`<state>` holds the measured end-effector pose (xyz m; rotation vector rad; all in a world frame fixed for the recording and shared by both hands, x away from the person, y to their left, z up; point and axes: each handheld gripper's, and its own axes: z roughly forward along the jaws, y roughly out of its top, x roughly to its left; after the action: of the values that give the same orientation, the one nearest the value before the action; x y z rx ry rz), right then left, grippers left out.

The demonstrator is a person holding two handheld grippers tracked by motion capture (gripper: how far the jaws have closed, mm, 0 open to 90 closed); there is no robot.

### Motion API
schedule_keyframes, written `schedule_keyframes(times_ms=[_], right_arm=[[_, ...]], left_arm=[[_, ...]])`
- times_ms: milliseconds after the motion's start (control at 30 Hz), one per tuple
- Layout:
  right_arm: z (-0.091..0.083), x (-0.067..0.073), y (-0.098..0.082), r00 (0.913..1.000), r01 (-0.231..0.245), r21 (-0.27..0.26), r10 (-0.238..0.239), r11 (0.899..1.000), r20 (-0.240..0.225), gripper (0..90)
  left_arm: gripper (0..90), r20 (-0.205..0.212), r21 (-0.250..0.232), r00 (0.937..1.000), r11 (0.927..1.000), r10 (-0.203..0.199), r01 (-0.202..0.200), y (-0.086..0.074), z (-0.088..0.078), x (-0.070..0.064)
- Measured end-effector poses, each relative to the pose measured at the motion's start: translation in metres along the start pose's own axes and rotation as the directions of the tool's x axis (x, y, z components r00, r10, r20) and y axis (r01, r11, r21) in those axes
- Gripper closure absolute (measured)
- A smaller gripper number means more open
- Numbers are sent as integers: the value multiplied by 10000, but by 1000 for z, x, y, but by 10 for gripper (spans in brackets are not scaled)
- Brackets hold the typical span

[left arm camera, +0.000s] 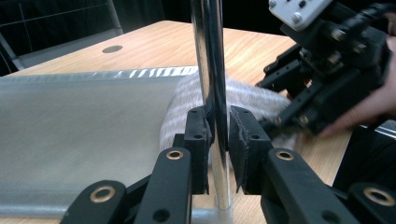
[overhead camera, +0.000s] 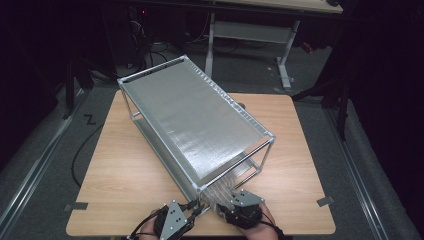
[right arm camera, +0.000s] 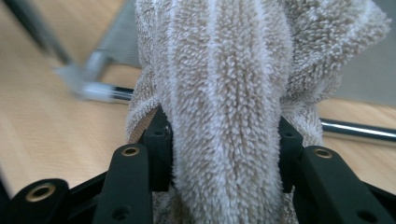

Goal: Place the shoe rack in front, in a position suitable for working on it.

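A metal wire rack with mesh shelves stands slantwise on the wooden table. My left gripper is shut on the rack's chrome corner post at its near corner; from above that gripper sits at the table's front edge. A beige striped towel bulges between the jaws of my right gripper, touching both pads. In the high view the towel lies at the rack's near end on the lower shelf, with the right gripper on it. The left gripper view shows the towel behind the post.
The lower mesh shelf runs off to the left of the post. A chrome rail of the rack crosses behind the towel. Beyond the table stands another desk on grey floor. Both hands sit close to the table's front edge.
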<state>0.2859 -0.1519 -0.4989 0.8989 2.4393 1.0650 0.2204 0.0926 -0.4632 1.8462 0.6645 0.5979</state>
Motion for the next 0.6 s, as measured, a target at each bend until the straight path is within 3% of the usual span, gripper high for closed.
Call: schedule_keyframes(times_ms=[167, 333, 500, 600], right_arm=[[-3, -22, -4, 9964, -549, 46, 545, 9985, 653, 540], [-9, -50, -12, 9841, -1151, -17, 1142, 9934, 1362, 536], [-17, -75, -20, 9618, -1689, -27, 1654, 9856, 2181, 528], [-19, -81, -23, 9581, -1845, -74, 1815, 9828, 2217, 526]], left_arm=[[782, 16, 22, 10000, 10000, -54, 54, 0, 0, 1], [781, 183, -8, 9998, 10000, -62, 62, 0, -1, 1], [784, 176, 23, 9998, 9999, -120, 120, 0, -1, 1], [786, 187, 23, 9997, 9999, -151, 151, 0, -1, 1]])
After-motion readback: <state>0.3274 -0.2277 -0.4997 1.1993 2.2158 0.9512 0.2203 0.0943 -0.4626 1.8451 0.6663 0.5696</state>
